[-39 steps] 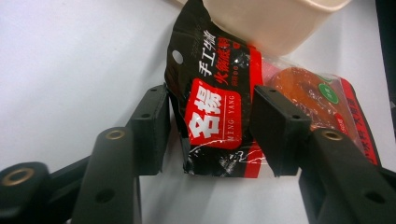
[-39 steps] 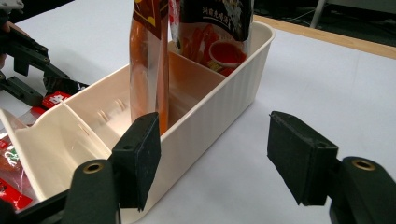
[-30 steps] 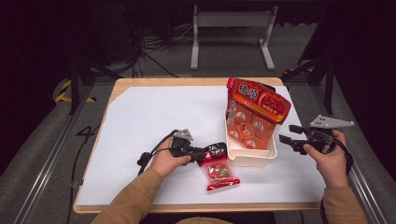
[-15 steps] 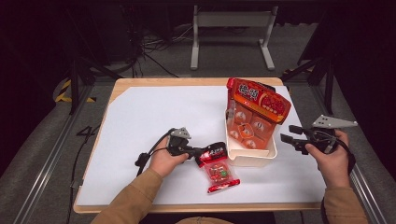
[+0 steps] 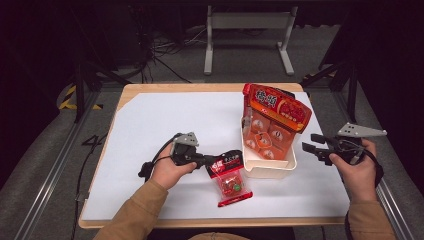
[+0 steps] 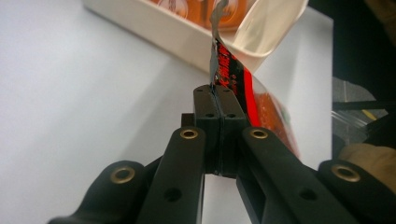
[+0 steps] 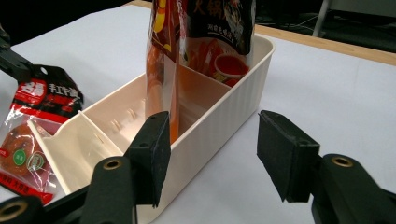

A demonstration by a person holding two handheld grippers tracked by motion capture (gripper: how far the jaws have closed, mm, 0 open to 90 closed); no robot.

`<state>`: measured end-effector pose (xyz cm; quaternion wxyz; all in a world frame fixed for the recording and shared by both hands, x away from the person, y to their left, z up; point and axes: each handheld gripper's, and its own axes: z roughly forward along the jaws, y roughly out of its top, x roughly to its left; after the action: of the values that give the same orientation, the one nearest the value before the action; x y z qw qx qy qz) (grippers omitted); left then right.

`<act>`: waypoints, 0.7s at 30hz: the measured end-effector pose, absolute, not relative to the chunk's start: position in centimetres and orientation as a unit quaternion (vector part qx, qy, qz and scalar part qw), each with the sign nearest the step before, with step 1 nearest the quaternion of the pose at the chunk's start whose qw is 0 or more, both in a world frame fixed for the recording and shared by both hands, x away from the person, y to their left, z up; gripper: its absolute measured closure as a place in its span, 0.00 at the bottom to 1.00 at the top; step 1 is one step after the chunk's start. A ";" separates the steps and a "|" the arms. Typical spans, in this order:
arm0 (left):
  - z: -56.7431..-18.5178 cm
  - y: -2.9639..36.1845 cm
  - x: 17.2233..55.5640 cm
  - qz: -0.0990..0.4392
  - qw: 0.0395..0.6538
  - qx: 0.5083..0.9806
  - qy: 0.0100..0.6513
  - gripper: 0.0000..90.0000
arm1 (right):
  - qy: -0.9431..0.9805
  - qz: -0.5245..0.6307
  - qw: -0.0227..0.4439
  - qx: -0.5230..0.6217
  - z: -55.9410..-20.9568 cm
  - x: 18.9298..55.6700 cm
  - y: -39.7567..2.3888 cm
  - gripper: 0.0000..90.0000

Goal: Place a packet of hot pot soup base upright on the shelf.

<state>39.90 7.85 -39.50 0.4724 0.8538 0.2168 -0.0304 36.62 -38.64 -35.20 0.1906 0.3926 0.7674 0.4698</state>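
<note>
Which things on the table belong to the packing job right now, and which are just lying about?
In the job:
- small snack packet, top edge clamped in the left gripper
- cream divided bin
- large red bag standing in the bin
- right gripper, jaws apart, nothing between them, beside the bin

Lying about:
- white mat over the wooden table
- cables and metal stand on the floor behind
</note>
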 end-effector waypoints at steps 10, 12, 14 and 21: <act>-37.3 8.3 38.8 -0.027 0.491 0.852 0.181 1.00 | 0.766 0.472 0.189 0.393 -35.1 36.6 -38.7 0.50; -36.8 8.3 38.5 -0.023 0.494 0.852 0.174 1.00 | 0.766 0.473 0.189 0.393 -35.1 36.6 -38.7 0.50; -36.5 8.2 38.2 -0.023 0.493 0.855 0.161 1.00 | 0.765 0.473 0.189 0.393 -35.1 36.6 -38.7 0.51; -35.0 8.5 37.2 -0.016 0.495 0.858 0.138 1.00 | 0.762 0.474 0.193 0.397 -35.2 36.7 -39.0 0.53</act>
<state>37.18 8.51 -35.05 0.4945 0.8580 0.1381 -0.0158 36.66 -38.97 -35.25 0.1927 0.3973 0.7615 0.4745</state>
